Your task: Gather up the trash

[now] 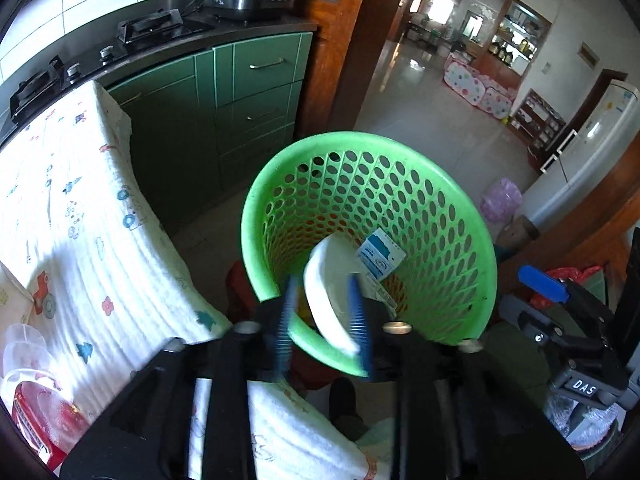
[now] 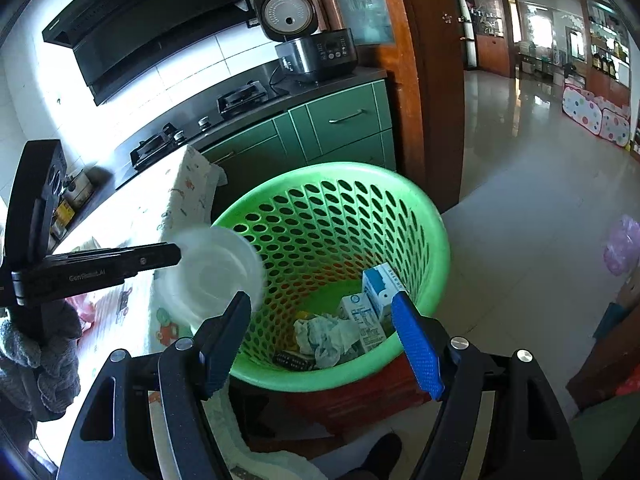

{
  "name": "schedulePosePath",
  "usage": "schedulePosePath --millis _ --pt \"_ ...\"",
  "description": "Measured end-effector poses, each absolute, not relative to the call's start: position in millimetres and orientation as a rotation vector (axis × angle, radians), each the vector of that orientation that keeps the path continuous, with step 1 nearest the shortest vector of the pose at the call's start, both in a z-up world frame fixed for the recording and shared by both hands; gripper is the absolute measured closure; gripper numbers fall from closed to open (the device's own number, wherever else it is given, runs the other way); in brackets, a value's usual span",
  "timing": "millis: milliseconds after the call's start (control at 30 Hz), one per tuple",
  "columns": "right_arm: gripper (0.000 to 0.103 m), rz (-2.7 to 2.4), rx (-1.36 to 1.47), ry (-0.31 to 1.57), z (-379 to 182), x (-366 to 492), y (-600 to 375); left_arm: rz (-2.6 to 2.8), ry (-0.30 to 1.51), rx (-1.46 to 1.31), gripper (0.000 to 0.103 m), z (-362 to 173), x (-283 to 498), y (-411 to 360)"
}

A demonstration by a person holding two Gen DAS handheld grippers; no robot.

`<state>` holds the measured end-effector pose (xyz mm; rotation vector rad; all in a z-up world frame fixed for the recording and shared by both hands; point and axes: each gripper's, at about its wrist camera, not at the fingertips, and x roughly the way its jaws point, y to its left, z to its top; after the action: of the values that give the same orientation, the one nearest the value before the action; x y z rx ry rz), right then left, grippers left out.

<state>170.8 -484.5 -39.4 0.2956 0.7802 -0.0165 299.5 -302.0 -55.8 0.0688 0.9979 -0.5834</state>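
A green perforated basket [image 1: 460, 216] [image 2: 432, 240] stands on the floor beside the table. My left gripper [image 1: 324, 320] is shut on a white plastic bowl [image 1: 326, 296] and holds it over the basket's near rim; the bowl also shows in the right wrist view [image 2: 212, 272], blurred, at the basket's left edge. My right gripper [image 2: 320, 344] is open and empty above the basket's near rim. Inside the basket lie a blue-and-white carton [image 2: 380, 292] [image 1: 380, 254], a smaller carton [image 2: 362, 320] and crumpled tissue [image 2: 324, 336].
A table with a patterned white cloth [image 1: 80, 216] [image 2: 160, 216] sits left of the basket, with clear plastic cups [image 1: 24, 344] and a red packet [image 1: 44, 412] at its near corner. Green kitchen cabinets [image 1: 248, 104] stand behind. A wooden door frame [image 2: 432, 80] is to the right.
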Motion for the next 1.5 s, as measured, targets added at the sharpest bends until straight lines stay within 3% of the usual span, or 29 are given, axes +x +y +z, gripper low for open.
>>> schedulePosePath --millis 33,267,367,667,900,1167,1500 --pt "0.033 -0.012 0.291 0.782 -39 170 -482 -0.575 0.987 0.074 0.058 -53 296 -299" --pt "0.032 0.031 0.271 0.766 -25 162 -460 -0.54 0.932 0.091 0.058 -24 275 -261" --pt "0.031 0.057 0.264 0.755 -18 159 -446 -0.511 0.914 0.084 0.05 -11 266 -236" --pt "0.03 0.141 0.22 0.724 4 150 -395 -0.436 0.86 0.139 0.041 12 240 -161" --pt "0.029 0.185 0.201 0.716 14 149 -363 -0.397 0.849 0.159 0.036 10 233 -115" --pt "0.027 0.211 0.18 0.718 18 148 -343 -0.405 0.894 0.212 0.021 -5 233 -87" --pt "0.027 0.228 0.163 0.727 19 152 -328 -0.493 0.965 0.269 0.018 -26 242 -84"
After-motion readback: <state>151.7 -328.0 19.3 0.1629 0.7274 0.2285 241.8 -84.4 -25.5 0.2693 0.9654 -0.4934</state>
